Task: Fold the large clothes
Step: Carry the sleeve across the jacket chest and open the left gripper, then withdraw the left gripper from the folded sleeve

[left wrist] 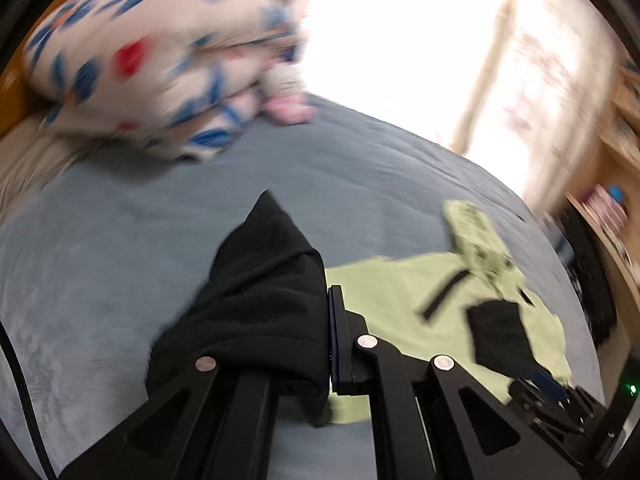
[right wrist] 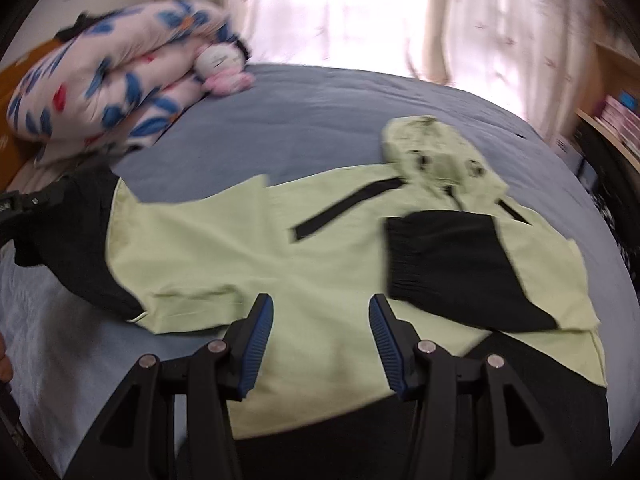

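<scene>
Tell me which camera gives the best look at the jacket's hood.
The right wrist view: the hood lies whole and unobstructed on the bed, above the jacket body, with only mild blur. In the left wrist view the hood is smaller, off to the right and more smeared by motion.

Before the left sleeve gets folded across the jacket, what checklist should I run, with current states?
1. Left tool grips the black left cuff: ok.
2. Right tool open, holding nothing: ok.
3. Right sleeve already folded onto the green jacket body: ok.
4. Hood lying flat above the collar: not ok, bunched.
5. Blue bedspread bare around the jacket: ok.
6. Grip depth on the cuff: cannot tell, blurred.
</scene>
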Demonstrator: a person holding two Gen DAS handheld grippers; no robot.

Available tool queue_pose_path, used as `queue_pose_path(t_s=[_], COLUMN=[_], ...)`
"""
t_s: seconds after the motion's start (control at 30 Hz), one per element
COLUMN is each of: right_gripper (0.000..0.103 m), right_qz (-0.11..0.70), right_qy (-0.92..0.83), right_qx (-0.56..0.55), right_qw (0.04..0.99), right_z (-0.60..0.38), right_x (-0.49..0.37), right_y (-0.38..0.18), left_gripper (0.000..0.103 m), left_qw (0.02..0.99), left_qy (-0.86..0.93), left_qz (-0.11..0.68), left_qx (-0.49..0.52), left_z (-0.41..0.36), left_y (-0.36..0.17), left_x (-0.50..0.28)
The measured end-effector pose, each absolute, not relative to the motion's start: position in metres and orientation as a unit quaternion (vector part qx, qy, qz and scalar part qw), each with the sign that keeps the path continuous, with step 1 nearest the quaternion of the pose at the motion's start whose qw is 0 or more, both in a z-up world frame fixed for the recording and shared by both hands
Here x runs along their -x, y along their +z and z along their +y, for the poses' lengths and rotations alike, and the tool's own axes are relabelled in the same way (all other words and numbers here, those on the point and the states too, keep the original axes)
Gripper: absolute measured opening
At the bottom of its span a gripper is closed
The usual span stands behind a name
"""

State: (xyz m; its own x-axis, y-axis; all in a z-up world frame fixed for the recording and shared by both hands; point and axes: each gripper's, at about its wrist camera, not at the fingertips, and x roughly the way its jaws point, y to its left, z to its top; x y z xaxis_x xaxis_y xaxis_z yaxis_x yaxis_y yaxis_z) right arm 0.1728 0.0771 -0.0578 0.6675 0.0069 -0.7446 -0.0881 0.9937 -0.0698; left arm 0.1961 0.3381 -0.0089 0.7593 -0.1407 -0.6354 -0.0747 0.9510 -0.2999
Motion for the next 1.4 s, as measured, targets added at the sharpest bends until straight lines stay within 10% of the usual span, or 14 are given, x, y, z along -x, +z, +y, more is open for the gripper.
queue_pose_path(t_s=[0.4,0.7,1.4], right_gripper=[0.05,0.05,0.05], right_qz=[0.397,0.441,0.448], right_qy=[-0.07,-0.057,0.028], right_qx=[-0.013,-0.059,-0.062], right_qw=[0.915,0.894,0.891], right_z=[-0.095,-0.146,-0.113], right_x=[-0.138,-0.131,-0.135], right_y=[-0.049,-0.087,-0.096], left_gripper=[0.004,0.063,0.072], left_qw=[0.888,0.859,0.836], left_qy=[-0.122,-0.122,-0.184], left_qz=[0.442,0.498,0.507], left_qx=[0.047,-0.005,0.099], left_z=[0.093,0.039,0.078], left_y=[-0.052,-0.101,-0.091], left_x=[-0.209,-0.193,-0.149])
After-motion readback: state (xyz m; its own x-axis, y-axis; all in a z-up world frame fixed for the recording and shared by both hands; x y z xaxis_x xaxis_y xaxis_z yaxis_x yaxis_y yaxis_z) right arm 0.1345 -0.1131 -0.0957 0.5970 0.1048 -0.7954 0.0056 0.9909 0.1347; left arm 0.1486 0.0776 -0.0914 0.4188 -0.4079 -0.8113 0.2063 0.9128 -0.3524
